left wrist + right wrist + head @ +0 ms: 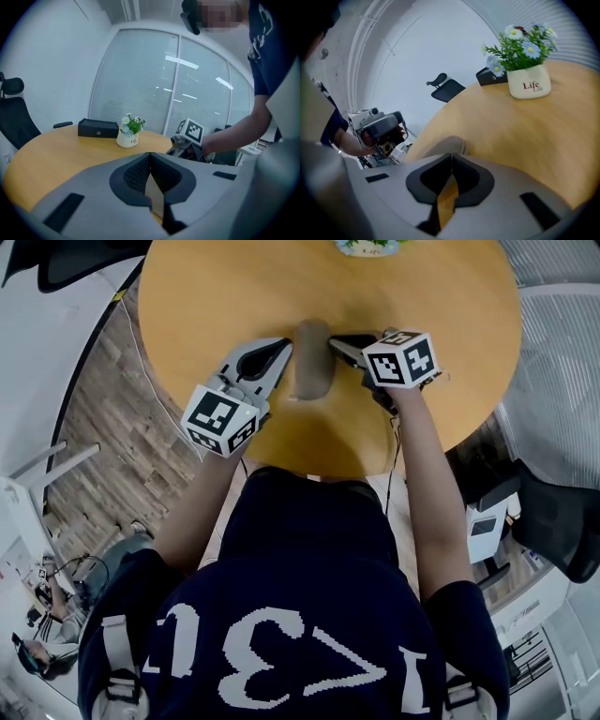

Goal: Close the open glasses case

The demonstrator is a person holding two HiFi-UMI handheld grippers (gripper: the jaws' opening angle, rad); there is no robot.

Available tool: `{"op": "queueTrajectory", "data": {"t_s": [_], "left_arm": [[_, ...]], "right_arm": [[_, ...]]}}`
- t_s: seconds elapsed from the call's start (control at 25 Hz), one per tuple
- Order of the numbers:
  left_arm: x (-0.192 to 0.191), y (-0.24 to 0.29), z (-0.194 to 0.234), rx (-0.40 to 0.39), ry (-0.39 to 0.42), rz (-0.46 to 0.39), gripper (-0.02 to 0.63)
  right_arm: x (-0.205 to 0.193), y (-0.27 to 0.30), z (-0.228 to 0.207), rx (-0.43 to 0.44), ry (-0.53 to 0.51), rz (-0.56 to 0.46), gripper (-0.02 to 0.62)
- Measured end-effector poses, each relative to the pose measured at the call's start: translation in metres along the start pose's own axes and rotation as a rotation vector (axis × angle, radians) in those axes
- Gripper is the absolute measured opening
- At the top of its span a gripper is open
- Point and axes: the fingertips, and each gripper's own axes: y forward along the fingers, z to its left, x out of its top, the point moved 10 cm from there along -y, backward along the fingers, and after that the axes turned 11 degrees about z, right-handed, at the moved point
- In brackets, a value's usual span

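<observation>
A grey-beige glasses case (311, 360) lies lengthwise on the round wooden table (216, 287), and its lid looks down. My left gripper (284, 351) sits right against the case's left side, jaws shut with nothing between them. My right gripper (336, 341) is at the case's right side, also shut and empty. In the right gripper view the case (446, 145) shows as a rounded grey end just beyond the closed tips of the right gripper (451, 155), with the left gripper (379, 131) behind it. The left gripper view shows its closed jaws (150, 154) and the right gripper (185, 143) across from them; the case is hidden there.
A white pot of flowers (528, 80) stands at the far side of the table, with a black box (98, 128) beside it. Black office chairs (446, 89) stand past the table's edge. A blinds-covered glass wall (154, 79) closes off the far side.
</observation>
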Motion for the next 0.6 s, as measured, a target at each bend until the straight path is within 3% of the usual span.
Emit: {"op": "queueTrajectory", "data": {"t_s": [0.16, 0.24, 0.32, 0.4, 0.6], "left_arm": [[-0.021, 0.013, 0.012, -0.015, 0.004, 0.115, 0.014], [-0.027, 0.019, 0.016, -0.028, 0.007, 0.151, 0.014], [-0.028, 0.026, 0.019, -0.049, 0.03, 0.174, 0.014], [-0.025, 0.034, 0.02, -0.067, 0.073, 0.189, 0.014], [-0.01, 0.06, 0.013, -0.145, 0.192, 0.203, 0.014]], "right_arm": [[0.001, -0.003, 0.012, -0.004, -0.005, -0.059, 0.04], [-0.013, -0.011, 0.018, 0.011, 0.036, -0.067, 0.117], [-0.031, -0.013, 0.028, -0.034, 0.046, -0.027, 0.192], [-0.049, -0.007, 0.046, -0.077, 0.048, 0.023, 0.221], [-0.086, 0.027, 0.086, -0.103, 0.09, 0.092, 0.239]]}}
